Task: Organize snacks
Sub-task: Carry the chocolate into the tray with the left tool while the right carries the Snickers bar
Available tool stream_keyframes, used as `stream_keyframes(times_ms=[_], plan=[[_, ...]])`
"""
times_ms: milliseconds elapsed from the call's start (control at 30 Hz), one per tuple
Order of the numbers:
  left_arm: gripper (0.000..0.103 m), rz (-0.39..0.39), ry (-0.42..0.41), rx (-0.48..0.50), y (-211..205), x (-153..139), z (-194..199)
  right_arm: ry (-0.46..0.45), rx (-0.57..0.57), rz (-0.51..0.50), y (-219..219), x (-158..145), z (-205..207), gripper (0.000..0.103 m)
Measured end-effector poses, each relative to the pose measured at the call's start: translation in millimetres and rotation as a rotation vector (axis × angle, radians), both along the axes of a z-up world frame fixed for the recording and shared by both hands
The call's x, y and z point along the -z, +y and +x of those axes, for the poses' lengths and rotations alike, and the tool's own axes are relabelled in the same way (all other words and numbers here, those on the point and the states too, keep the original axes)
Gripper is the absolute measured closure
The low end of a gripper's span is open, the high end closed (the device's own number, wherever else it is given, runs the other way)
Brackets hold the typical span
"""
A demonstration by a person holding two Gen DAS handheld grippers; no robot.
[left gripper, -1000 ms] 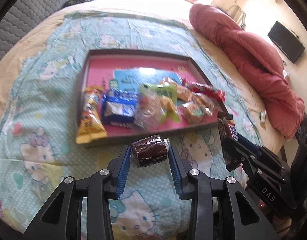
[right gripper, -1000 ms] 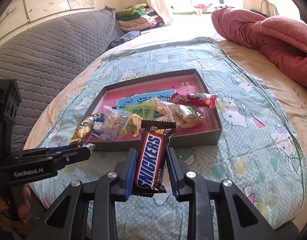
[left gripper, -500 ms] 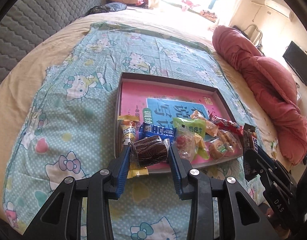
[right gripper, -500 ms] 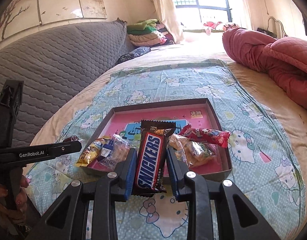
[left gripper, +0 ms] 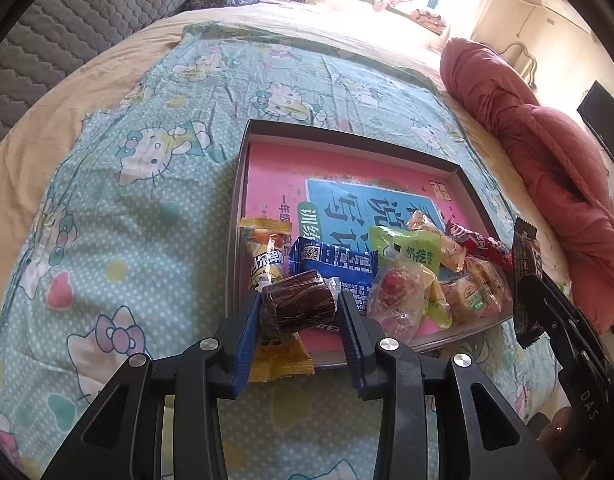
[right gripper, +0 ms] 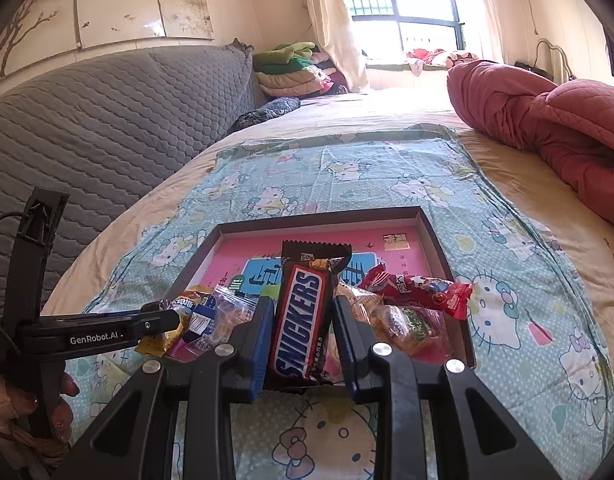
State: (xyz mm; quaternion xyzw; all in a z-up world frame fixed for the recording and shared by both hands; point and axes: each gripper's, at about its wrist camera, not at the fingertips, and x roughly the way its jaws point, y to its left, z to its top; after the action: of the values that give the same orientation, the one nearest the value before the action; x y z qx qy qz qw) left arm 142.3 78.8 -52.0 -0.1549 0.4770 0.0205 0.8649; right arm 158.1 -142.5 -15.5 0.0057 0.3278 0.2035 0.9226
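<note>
The left gripper (left gripper: 299,312) clamps a clear-wrapped brown cake roll (left gripper: 297,307); the right gripper (right gripper: 303,334) clamps a brown Snickers bar (right gripper: 305,316). Dropped at the shallow grey tray's (left gripper: 347,139) crowded near edge, either could slide out.

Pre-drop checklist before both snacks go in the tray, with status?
1. Left tongs clamped on chocolate roll: ok.
2. Right tongs clamped on Snickers bar: ok.
3. Tray in front of both tongs: ok.
4. Bare tray floor at the far end: ok.
5. All snacks inside the rim: not ok, yellow packet overhangs the near edge.
6. Height above the pile: cannot tell.
</note>
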Motion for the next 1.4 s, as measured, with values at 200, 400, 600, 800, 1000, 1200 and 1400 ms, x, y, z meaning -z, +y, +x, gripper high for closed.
stream_keyframes(times_ms=[200, 400, 600, 800, 1000, 1200, 1400], plan=[[0.063, 0.004, 0.005, 0.005, -1.4, 1.5, 3.6, -0.003, -0.005, -0.013, 4.3, 4.1, 6.2, 0.072], [0.063, 0.007, 0.009, 0.006, -0.8, 3.0, 4.1, 0.004, -0.012, -0.031, 10.4, 10.2, 13.1, 0.072], [0.063, 0.007, 0.014, 0.007, -0.5, 4.6, 5.0, 0.034, -0.015, -0.055, 15.5, 21.7, 24.1, 0.072], [0.063, 0.006, 0.019, 0.007, 0.1, 5.9, 5.7, 0.066, -0.031, -0.086, 23.6, 34.9, 32.1, 0.072], [0.063, 0.001, 0.020, 0.005, 1.5, 7.4, 6.2, 0.086, -0.033, -0.103, 27.9, 43.1, 36.6, 0.072], [0.062, -0.002, 0.016, 0.008, 0.5, 6.0, 6.4, 0.111, -0.022, -0.108, 26.9, 48.3, 39.6, 0.071], [0.051, -0.003, 0.007, 0.010, 0.2, 3.2, 5.6, 0.107, -0.007, -0.074, 18.5, 42.7, 38.3, 0.057]])
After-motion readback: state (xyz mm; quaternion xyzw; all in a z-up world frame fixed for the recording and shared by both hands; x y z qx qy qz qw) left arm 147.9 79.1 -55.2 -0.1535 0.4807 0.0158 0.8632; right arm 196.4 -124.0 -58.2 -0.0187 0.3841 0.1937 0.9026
